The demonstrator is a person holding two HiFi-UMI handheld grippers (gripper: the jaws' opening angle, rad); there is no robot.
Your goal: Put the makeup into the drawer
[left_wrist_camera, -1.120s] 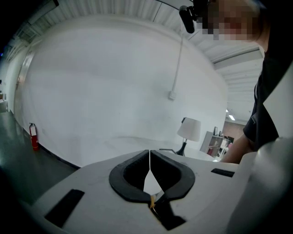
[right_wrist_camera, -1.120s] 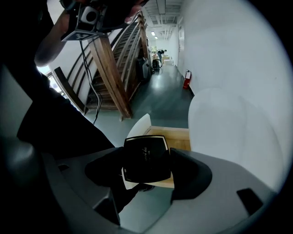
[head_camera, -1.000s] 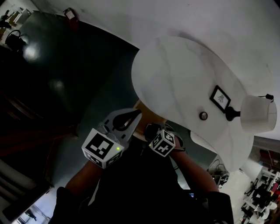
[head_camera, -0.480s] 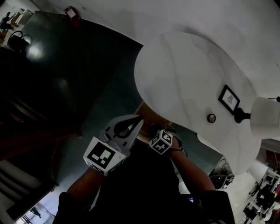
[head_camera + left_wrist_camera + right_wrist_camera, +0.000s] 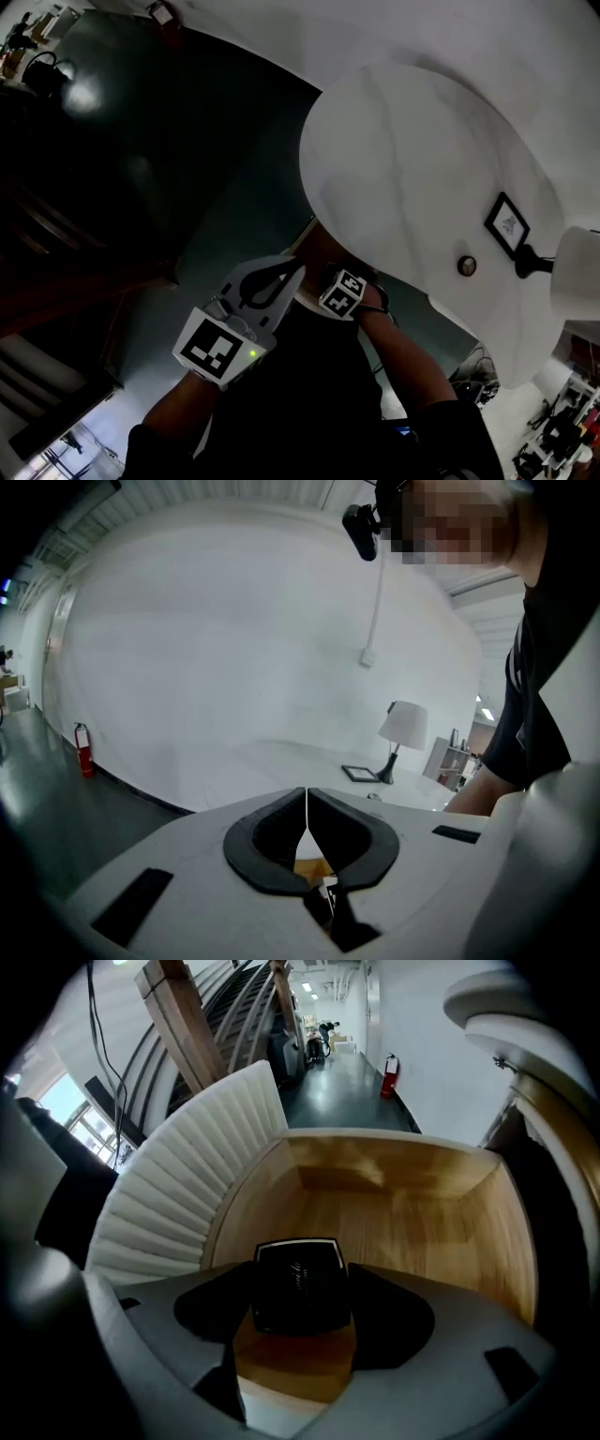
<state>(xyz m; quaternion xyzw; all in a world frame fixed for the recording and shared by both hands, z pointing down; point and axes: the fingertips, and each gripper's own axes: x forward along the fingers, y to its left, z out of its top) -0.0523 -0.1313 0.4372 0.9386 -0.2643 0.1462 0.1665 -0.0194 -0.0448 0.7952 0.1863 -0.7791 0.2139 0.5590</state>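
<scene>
A black square makeup compact [image 5: 300,1283] sits between the jaws of my right gripper [image 5: 302,1290], which is shut on its sides. It hangs over the open wooden drawer [image 5: 412,1213], above the near end of the bare floor of the drawer. In the head view only the right gripper's marker cube [image 5: 342,292] shows, tucked at the edge of the white oval table [image 5: 403,178]. My left gripper [image 5: 284,273] is held beside it, shut, with nothing between its fingertips.
The drawer's white fluted front [image 5: 178,1176] curves along the left. On the tabletop stand a lamp [image 5: 403,726], a small picture frame [image 5: 507,223] and a small round object [image 5: 466,265]. Dark floor [image 5: 141,169] surrounds the table; a wooden staircase [image 5: 206,1016] stands beyond.
The right gripper's cube has shifted slightly up toward the table edge, and the table now sits further right in the head view. The left gripper has stayed shut and has hardly moved.
</scene>
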